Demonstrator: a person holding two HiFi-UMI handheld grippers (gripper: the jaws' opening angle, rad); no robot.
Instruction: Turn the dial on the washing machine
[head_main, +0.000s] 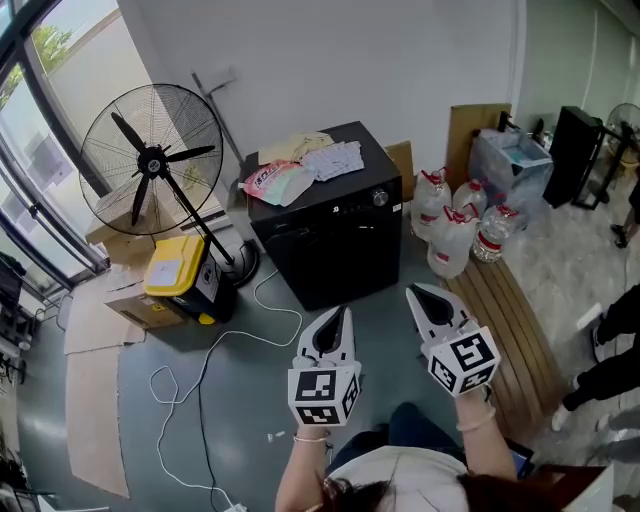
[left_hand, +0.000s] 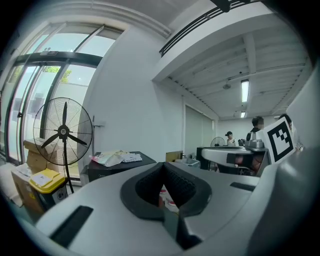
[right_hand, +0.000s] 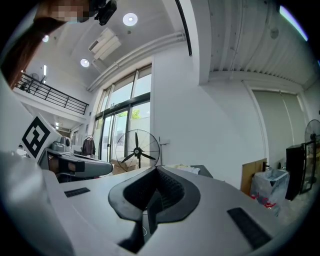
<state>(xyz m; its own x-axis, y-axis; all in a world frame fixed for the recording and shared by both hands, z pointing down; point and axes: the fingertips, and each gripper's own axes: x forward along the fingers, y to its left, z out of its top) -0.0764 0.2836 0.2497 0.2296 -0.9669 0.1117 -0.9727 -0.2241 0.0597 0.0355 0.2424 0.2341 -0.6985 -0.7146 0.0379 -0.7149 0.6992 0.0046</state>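
Both of my tongs are clenched on nothing. The left gripper (head_main: 338, 318) has its tips pressed together with only the hollow behind the pads showing, and the right gripper (head_main: 420, 296) is closed the same way, empty.

The black washing machine (head_main: 335, 245) stands on the floor at about 12 o'clock from my tongs, well apart from both. Its dial (head_main: 380, 198) is a small round silvery knob on the control strip along the near edge of the top, towards 2 o'clock from the lid's middle. A pink detergent pouch (head_main: 275, 182) and some folded cloths (head_main: 335, 160) lie on the lid, clear of the dial. A pedestal fan (head_main: 150, 160) is at 10 o'clock, and water jugs (head_main: 452, 240) sit at 2 o'clock beside the machine.

I judge the dial to be stiff and hard, probably smooth and a bit slippery, turning in clicks rather than freely. The machine looks heavy enough not to shift. I would open the right tongs first, then pinch the knob across its rim — pads on opposite sides, squarely — and twist from the wrist.
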